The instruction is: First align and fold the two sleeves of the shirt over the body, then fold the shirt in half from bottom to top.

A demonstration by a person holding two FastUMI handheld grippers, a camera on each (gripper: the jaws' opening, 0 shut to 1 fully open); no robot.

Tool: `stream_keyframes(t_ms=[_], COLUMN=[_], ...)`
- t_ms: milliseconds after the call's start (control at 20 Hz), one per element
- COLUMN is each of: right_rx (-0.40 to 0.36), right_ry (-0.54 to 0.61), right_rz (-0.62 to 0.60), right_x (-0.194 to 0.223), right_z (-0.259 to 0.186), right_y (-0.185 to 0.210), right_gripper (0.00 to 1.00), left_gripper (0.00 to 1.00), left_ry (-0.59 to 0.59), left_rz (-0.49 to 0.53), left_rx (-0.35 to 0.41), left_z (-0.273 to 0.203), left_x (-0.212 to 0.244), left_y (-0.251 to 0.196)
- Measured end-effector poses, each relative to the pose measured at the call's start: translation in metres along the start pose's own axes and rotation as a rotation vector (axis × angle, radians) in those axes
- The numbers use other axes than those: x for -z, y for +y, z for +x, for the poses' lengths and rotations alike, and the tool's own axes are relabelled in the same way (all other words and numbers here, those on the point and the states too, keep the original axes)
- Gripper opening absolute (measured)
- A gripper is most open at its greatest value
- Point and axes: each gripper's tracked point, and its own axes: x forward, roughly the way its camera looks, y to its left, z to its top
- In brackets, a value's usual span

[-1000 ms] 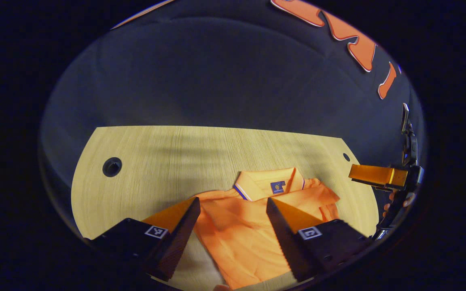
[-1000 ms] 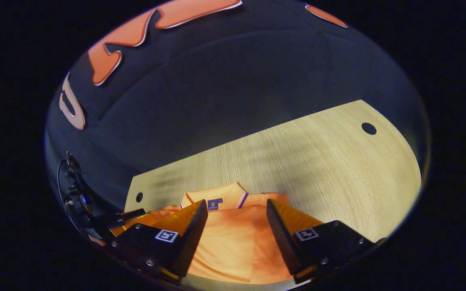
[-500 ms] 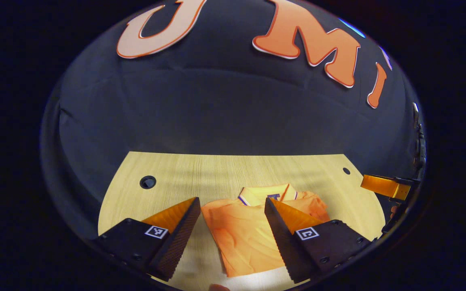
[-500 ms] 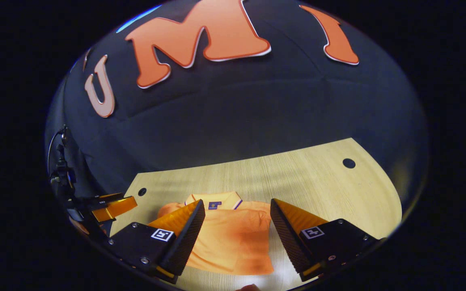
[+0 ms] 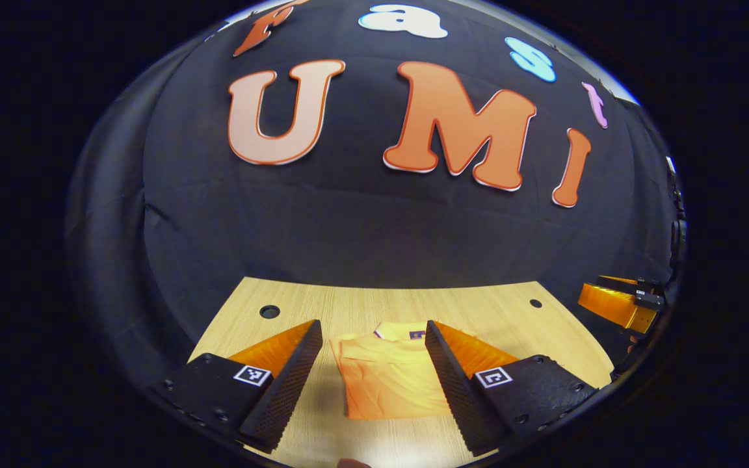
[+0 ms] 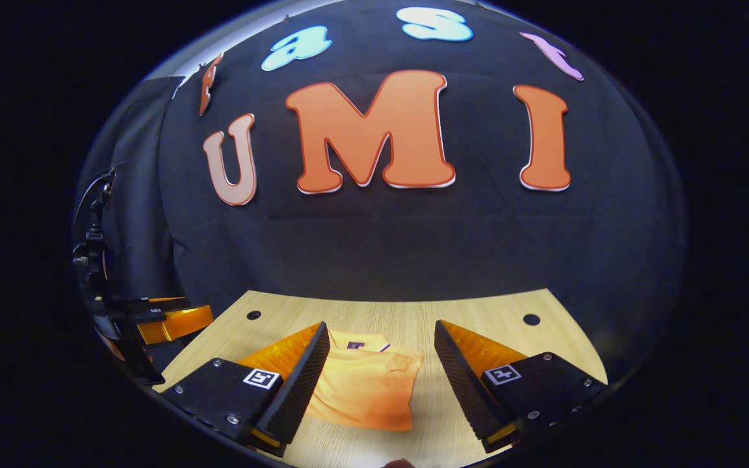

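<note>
An orange polo shirt (image 5: 389, 383) lies folded into a compact rectangle on the light wooden table (image 5: 361, 307), collar at the far end. In the left gripper view my left gripper (image 5: 374, 370) hangs open above the table's near part, the shirt showing between its fingers with a clear gap. The right gripper (image 5: 618, 304) appears at the right edge there. In the right gripper view the shirt (image 6: 365, 390) sits left of centre, and my right gripper (image 6: 381, 370) is open and holds nothing. The left gripper (image 6: 166, 323) shows at the left edge.
The table has small round holes near its far corners (image 5: 269, 311) (image 5: 535, 303). Black cloth wall rises right behind the table's far edge. A stand with cables (image 6: 91, 247) sits at the left of the right gripper view.
Both grippers have pulled back and tilted up away from the shirt, which now looks smaller and farther. The shirt stays folded on the table.
</note>
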Motion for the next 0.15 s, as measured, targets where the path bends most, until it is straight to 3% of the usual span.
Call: stream_keyframes(t_ms=[150], right_rx=[-0.014], right_ry=[-0.041], right_rz=[-0.010], right_x=[-0.003], right_z=[-0.037], right_y=[0.007], right_gripper=[0.98], left_gripper=[0.98], left_ry=[-0.083], left_rz=[-0.002], left_rx=[-0.012], left_z=[-0.038], left_x=[-0.009], left_y=[-0.013])
